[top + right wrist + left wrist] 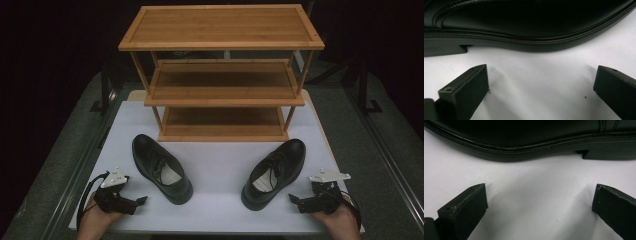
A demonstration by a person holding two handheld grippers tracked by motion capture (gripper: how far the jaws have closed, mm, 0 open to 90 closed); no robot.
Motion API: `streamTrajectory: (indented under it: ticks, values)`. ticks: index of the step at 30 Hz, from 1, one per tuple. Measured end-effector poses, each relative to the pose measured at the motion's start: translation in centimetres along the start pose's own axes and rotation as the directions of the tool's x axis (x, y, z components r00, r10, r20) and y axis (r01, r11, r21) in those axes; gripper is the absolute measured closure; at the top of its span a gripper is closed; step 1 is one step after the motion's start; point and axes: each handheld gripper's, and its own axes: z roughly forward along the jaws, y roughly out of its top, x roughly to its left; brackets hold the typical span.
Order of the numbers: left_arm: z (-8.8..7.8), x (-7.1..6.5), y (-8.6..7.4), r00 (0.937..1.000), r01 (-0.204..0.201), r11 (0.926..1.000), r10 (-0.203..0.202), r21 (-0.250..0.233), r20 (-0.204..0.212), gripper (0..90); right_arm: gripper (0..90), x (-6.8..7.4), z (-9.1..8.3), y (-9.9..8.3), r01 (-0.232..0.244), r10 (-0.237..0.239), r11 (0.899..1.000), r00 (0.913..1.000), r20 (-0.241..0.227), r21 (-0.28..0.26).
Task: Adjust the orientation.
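Two black leather lace-up shoes lie on a white tabletop [215,170]. The left shoe [161,167] points away and left; the right shoe [275,172] points away and right. My left gripper [137,201] rests on the table at the near left, aimed at the left shoe's side, jaws wide and empty. In the left gripper view the left shoe's sole edge [529,145] runs across the top, a short gap beyond my left gripper [540,188]. My right gripper [295,200] rests at the near right, open and empty. The right gripper view has the right shoe's side [529,27] just beyond my right gripper [541,70].
A three-tier bamboo shoe rack [222,75] stands at the back of the table, its shelves bare. Bare white surface lies between the shoes and in front of the rack. Dark floor and metal rails [80,165] flank the table.
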Motion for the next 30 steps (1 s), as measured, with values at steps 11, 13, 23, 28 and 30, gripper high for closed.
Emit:
streamTrajectory:
  ticks: [11,13,23,28,30]
  values:
    - [-0.3,-0.1,0.1,0.9997,0.025,0.9997,-0.025,-0.006,0.007,0.0,0.0,0.0,0.0,-0.1,-0.001,0.001,1.0,1.0,0.001,-0.005]
    - [-0.5,-0.1,0.2,0.9996,0.026,0.9996,-0.025,-0.013,0.013,0.0,0.0,0.0,0.0,-0.1,-0.001,0.001,1.0,1.0,0.001,-0.006]
    - [-1.9,0.8,0.5,0.998,0.061,0.9971,-0.06,-0.045,0.023,27.0,0.0,0.0,0.0,-0.1,-0.001,0.001,1.0,1.0,0.001,-0.006]
    - [-2.8,1.5,0.8,0.9972,0.071,0.995,-0.07,-0.069,0.026,46.1,0.0,0.0,0.0,-0.1,-0.001,0.001,1.0,1.0,0.002,-0.006]
    - [-3.1,1.8,0.9,0.9968,0.077,0.9948,-0.075,-0.067,0.028,56.8,0.0,0.0,0.0,-0.1,-0.002,0.002,1.0,1.0,0.001,-0.007]
